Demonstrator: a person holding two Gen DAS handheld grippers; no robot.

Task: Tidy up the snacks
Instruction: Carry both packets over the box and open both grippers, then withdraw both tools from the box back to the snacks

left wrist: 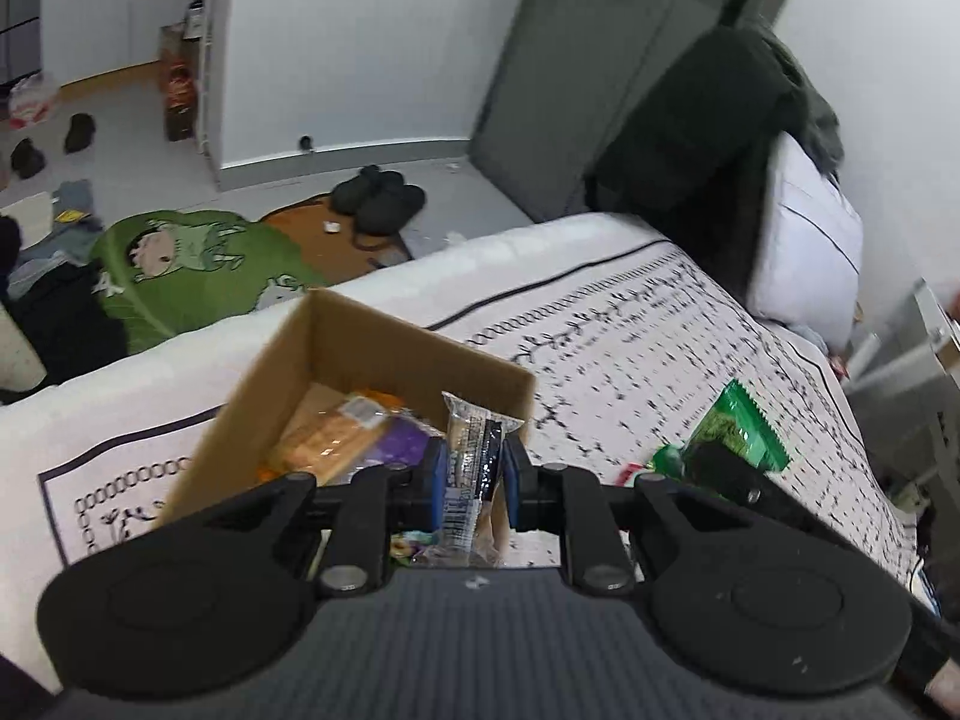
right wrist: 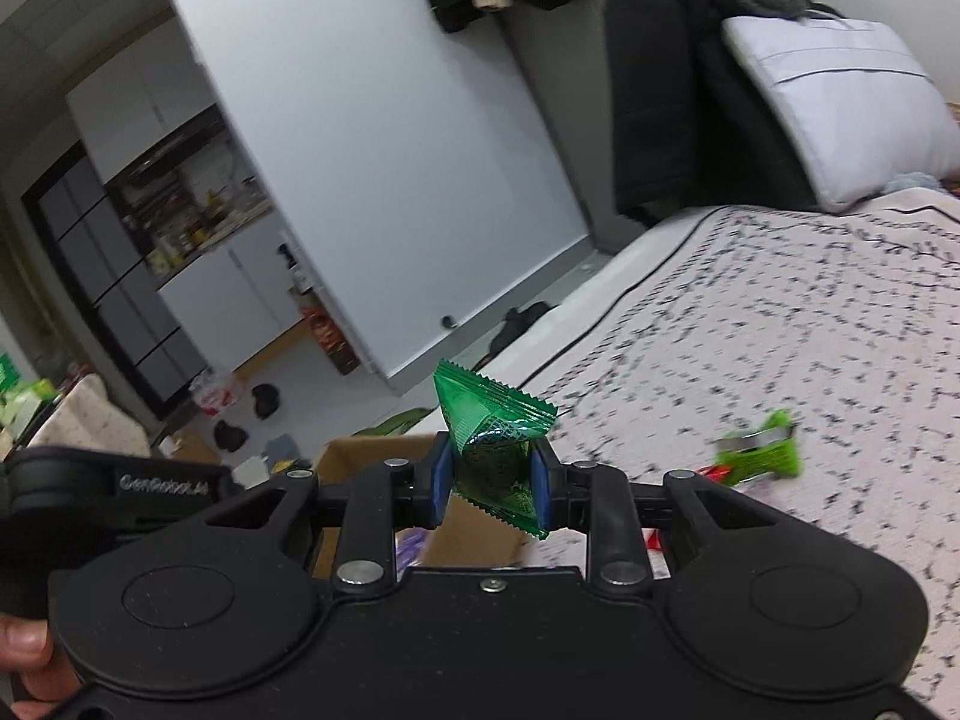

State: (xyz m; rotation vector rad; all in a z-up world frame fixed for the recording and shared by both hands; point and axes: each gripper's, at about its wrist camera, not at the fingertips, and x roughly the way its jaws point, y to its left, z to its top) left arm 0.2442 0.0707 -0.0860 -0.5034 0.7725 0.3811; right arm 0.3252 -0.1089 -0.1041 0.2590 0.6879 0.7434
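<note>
An open cardboard box point(left wrist: 366, 336) stands on the patterned bed cover and holds several wrapped snacks, one of them an orange packet point(left wrist: 336, 438). My left gripper point(left wrist: 474, 468) is shut on a clear and black snack bar point(left wrist: 471, 462), held over the box's near right corner. In the right wrist view my right gripper point(right wrist: 491, 480) is shut on a green foil packet point(right wrist: 492, 444), above the bed to the right of the box point(right wrist: 372, 456). The same green packet point(left wrist: 741, 429) and the right gripper's black fingers appear in the left wrist view, right of the box.
A bright green snack point(right wrist: 762, 453) and a red wrapper point(right wrist: 717, 471) lie loose on the bed cover point(right wrist: 780, 330). A white pillow point(left wrist: 804, 240) and dark clothes are at the bed's head. Slippers point(left wrist: 378, 198) and a green mat point(left wrist: 180, 264) lie on the floor beyond the bed.
</note>
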